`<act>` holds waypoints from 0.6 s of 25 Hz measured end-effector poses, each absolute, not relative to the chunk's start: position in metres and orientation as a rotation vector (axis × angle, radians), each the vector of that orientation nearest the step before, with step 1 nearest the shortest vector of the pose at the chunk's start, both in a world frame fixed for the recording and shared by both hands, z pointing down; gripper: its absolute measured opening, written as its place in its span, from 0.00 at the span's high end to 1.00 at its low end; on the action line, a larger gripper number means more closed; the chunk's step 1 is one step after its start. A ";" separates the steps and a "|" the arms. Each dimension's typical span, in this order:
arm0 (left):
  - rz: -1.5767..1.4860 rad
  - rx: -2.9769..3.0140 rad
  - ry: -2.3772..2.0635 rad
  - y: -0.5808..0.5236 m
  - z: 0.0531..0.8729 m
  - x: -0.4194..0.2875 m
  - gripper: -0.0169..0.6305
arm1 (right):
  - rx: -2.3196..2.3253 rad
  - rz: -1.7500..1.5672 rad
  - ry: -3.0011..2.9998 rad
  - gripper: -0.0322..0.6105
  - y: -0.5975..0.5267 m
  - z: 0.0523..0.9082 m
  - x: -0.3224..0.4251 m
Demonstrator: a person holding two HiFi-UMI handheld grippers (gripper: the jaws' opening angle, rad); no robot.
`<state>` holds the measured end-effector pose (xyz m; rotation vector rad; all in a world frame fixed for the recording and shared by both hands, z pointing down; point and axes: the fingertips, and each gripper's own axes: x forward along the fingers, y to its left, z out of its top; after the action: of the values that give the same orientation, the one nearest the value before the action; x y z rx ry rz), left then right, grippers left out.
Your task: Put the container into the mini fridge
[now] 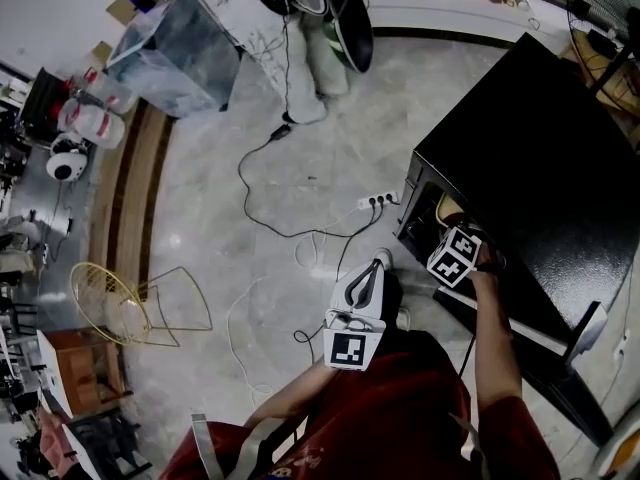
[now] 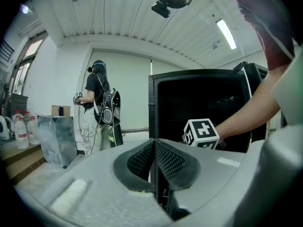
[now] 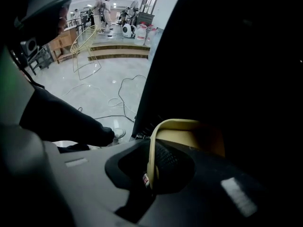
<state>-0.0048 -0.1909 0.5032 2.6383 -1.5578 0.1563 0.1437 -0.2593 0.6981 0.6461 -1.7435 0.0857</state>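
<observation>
The black mini fridge (image 1: 540,158) stands at the right with its front open toward me. My right gripper (image 1: 452,236) reaches into the opening, shut on the rim of a pale yellow container (image 3: 189,129). In the right gripper view the rim runs between the pads of that gripper (image 3: 151,162), and the container body sits in the dark fridge interior (image 3: 236,56). A bit of the container (image 1: 446,208) shows at the fridge mouth. My left gripper (image 1: 380,261) hovers left of the fridge, shut and empty (image 2: 154,148), pointing at the fridge (image 2: 199,100).
A white power strip (image 1: 378,200) and looping cables (image 1: 265,183) lie on the marble floor before the fridge. A gold wire chair (image 1: 110,303) stands at the left near a wooden step. A clear bin (image 1: 180,53) and a standing person (image 1: 320,28) are farther off.
</observation>
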 end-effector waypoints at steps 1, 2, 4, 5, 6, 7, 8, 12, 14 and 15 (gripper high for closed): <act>0.156 2.641 -1.557 -0.191 0.503 -0.005 0.97 | 0.655 0.088 -1.744 0.91 -0.263 0.698 0.145; 0.153 2.637 -1.557 -0.192 0.503 -0.005 0.97 | 0.665 0.090 -1.745 0.91 -0.266 0.698 0.145; 0.147 2.623 -1.563 -0.193 0.503 -0.007 0.97 | 0.684 0.088 -1.747 0.91 -0.272 0.698 0.146; 0.146 2.620 -1.567 -0.193 0.503 -0.007 0.97 | 0.692 0.083 -1.746 0.91 -0.275 0.698 0.146; 0.147 2.622 -1.569 -0.193 0.503 -0.007 0.97 | 0.698 0.077 -1.743 0.91 -0.277 0.698 0.147; 0.148 2.628 -1.569 -0.193 0.503 -0.006 0.97 | 0.702 0.070 -1.740 0.91 -0.279 0.698 0.149; 0.148 2.634 -1.569 -0.192 0.503 -0.005 0.97 | 0.706 0.062 -1.738 0.90 -0.280 0.698 0.150; 0.150 2.619 -1.566 -0.191 0.506 -0.004 0.97 | 0.716 0.050 -1.734 0.90 -0.285 0.700 0.152; 0.158 2.625 -1.567 -0.190 0.505 -0.003 0.97 | 0.716 0.039 -1.719 0.89 -0.287 0.704 0.153; 0.160 2.630 -1.568 -0.190 0.504 -0.003 0.97 | 0.716 0.029 -1.705 0.87 -0.287 0.706 0.155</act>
<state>-0.0026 -0.1898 0.5044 2.6301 -1.5684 0.1602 0.1551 -0.2873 0.7064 0.7156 -1.7053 0.0290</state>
